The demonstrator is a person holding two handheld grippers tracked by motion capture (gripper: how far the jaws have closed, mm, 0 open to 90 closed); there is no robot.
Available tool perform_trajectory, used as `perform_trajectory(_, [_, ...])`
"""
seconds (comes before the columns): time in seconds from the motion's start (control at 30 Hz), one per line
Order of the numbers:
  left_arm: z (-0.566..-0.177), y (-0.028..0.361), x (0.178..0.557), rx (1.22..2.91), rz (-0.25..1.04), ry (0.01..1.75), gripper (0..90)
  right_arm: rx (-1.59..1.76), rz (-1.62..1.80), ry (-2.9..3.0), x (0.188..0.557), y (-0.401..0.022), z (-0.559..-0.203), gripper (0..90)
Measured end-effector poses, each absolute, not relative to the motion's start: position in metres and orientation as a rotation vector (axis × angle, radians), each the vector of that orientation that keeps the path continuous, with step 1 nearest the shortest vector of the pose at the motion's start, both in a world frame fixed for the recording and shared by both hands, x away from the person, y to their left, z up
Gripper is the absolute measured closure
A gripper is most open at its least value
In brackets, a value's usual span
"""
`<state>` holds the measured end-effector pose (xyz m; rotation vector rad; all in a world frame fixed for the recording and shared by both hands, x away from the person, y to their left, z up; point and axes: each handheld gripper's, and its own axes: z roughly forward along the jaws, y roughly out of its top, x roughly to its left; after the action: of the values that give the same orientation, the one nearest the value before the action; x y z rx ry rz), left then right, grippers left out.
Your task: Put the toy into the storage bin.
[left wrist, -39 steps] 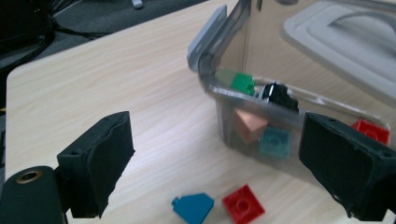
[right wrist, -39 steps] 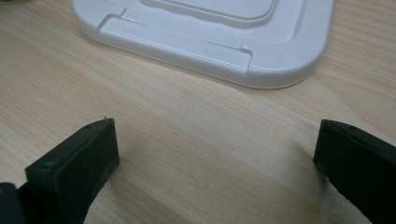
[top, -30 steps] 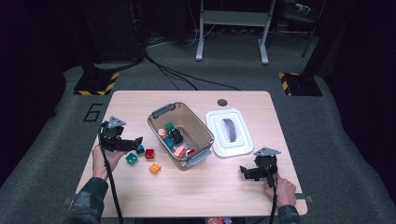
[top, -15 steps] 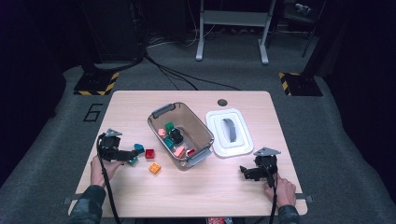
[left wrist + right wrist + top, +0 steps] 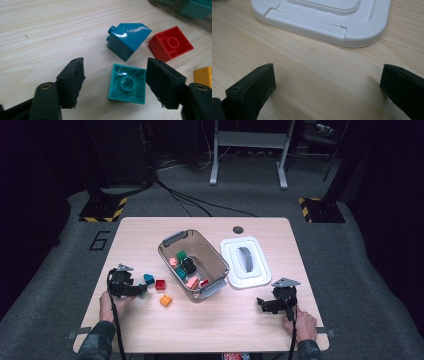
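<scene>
My left gripper [image 5: 115, 68] is open and low over the table, and a teal brick [image 5: 127, 84] lies studs down between its jaws without touching either. Just beyond lie a dark blue sloped brick [image 5: 127, 40], a red brick [image 5: 171, 43] and an orange brick [image 5: 203, 76]. In the high view the left gripper [image 5: 140, 290] sits at the table's left with the blue brick [image 5: 148, 279], red brick [image 5: 160, 284] and orange brick [image 5: 166, 300] next to it. My right gripper [image 5: 261, 303] rests open on the table at the right, holding nothing.
A clear bin [image 5: 215, 257] with grey handles holds several bricks at the table's middle. Its white lid [image 5: 246, 261] lies flat to the right, just beyond the right gripper [image 5: 328, 72] and seen close as the lid [image 5: 324, 15]. A person's hands hold both grippers.
The left gripper has moved back toward the person and come down around the teal brick. The right gripper has stayed still.
</scene>
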<state>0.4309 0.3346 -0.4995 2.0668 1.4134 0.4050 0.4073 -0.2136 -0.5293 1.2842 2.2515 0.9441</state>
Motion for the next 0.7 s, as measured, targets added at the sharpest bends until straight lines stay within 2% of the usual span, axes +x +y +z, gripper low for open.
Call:
perform_trajectory(0.07, [-0.4984, 0.333, 0.4307, 2.084, 0.402, 1.393, 34.2, 1.284, 0.944, 2.252, 0.4073, -0.2136, -0.5293, 0.0])
perform_trajectory(0.37, [-0.4986, 0.3275, 0.4293, 2.11, 0.395, 1.359, 57.4, 1.284, 0.944, 2.252, 0.4073, -0.2136, -0.5293, 0.0])
perform_trajectory(0.47, [-0.4998, 0.3268, 0.4287, 2.117, 0.397, 1.364, 57.1, 1.284, 0.944, 2.252, 0.4073, -0.2136, -0.5293, 0.0])
perform_trajectory(0.53, [-0.5026, 0.3254, 0.4286, 2.109, 0.401, 1.393, 47.4, 1.285, 0.944, 2.251, 0.4073, -0.2136, -0.5293, 0.0])
perform_trajectory(0.6, [-0.504, 0.3256, 0.4278, 2.111, 0.396, 1.38, 49.9, 1.284, 0.944, 2.252, 0.4073, -0.2136, -0.5293, 0.0])
perform_trajectory(0.67, [-0.5039, 0.3253, 0.4267, 2.118, 0.413, 1.366, 57.6, 1.284, 0.944, 2.252, 0.4073, -0.2136, -0.5293, 0.0])
perform_trajectory(0.7, [-0.5037, 0.3248, 0.4261, 2.111, 0.419, 1.367, 58.2, 1.284, 0.944, 2.252, 0.4073, -0.2136, -0.5293, 0.0])
